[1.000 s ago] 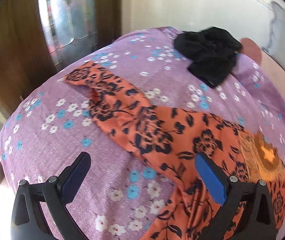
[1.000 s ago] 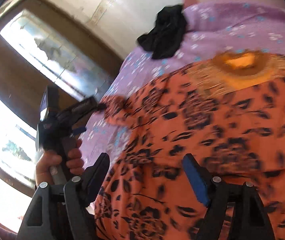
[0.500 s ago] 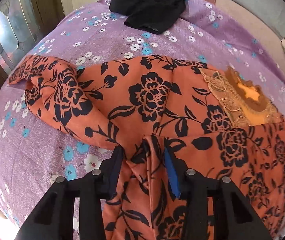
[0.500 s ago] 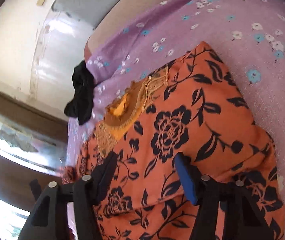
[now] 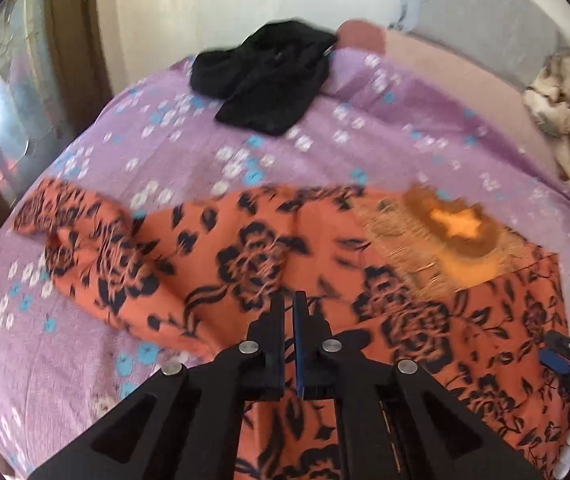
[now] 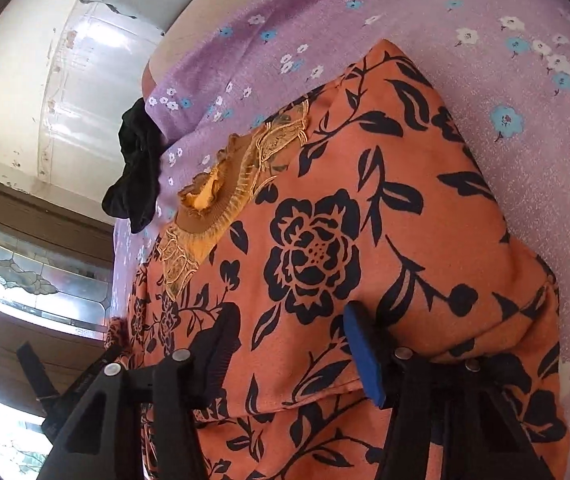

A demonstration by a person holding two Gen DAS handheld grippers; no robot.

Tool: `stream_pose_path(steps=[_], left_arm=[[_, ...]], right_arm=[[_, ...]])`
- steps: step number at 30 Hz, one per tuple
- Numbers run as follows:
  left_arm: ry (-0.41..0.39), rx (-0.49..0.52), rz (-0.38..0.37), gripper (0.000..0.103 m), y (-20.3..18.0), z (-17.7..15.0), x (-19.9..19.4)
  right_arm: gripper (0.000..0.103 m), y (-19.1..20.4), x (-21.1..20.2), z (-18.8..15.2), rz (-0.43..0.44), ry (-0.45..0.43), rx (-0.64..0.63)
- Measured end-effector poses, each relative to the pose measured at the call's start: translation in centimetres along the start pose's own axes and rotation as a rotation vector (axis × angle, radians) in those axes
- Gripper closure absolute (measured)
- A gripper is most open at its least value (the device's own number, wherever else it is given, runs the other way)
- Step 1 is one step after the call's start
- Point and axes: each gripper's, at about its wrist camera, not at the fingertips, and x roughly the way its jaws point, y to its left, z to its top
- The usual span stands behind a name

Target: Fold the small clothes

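Observation:
An orange garment with black flowers (image 5: 253, 264) lies spread on the purple flowered bedsheet (image 5: 325, 148), its gold embroidered neckline (image 5: 457, 228) to the right. My left gripper (image 5: 289, 300) is shut over the garment's near edge; whether cloth sits between the fingers is not clear. My right gripper (image 6: 289, 336) is open, low over the garment (image 6: 325, 248), its fingers either side of a fold. The right gripper also shows in the left wrist view (image 5: 565, 360) at the right edge. The neckline (image 6: 221, 196) lies left of centre in the right wrist view.
A crumpled black garment (image 5: 265, 76) lies at the far end of the bed, also seen in the right wrist view (image 6: 137, 176). A pale crumpled cloth (image 5: 561, 108) sits at the far right. A wooden frame with patterned glass (image 5: 9, 92) stands left of the bed.
My left gripper closed from half open to shut at the garment's near edge, and its view tilted up. My right gripper stayed open over the garment.

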Motion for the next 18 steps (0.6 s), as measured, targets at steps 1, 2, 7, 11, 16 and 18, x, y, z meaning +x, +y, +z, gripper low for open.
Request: stream_pose_path(steps=[1, 2, 7, 11, 16, 18], left_arm=[[-0.02, 0.032, 0.023, 0.099, -0.5, 0.1, -0.3], [-0.031, 0.048, 0.046, 0.099, -0.7, 0.2, -0.5], [0.003, -0.111, 0.112, 0.081, 4.1, 1.5, 0.0], [0.01, -0.418, 0.191, 0.037, 12.0, 1.1, 0.0], [0.045, -0.797, 0.138, 0.032, 21.2, -1.5, 0.8], [0.052, -0.909, 0.092, 0.032, 23.8, -2.7, 1.4]], right_arm=[[0.044, -0.1, 0.0, 0.0, 0.004, 0.001, 0.003], [0.044, -0.2, 0.0, 0.0, 0.01, 0.002, 0.007], [0.044, -0.7, -0.3, 0.2, 0.041, 0.018, 0.029], [0.044, -0.5, -0.4, 0.0, 0.037, 0.017, 0.018], [0.041, 0.0, -0.4, -0.5, 0.026, -0.002, -0.022], [0.04, 0.1, -0.4, -0.6, 0.022, -0.007, -0.039]])
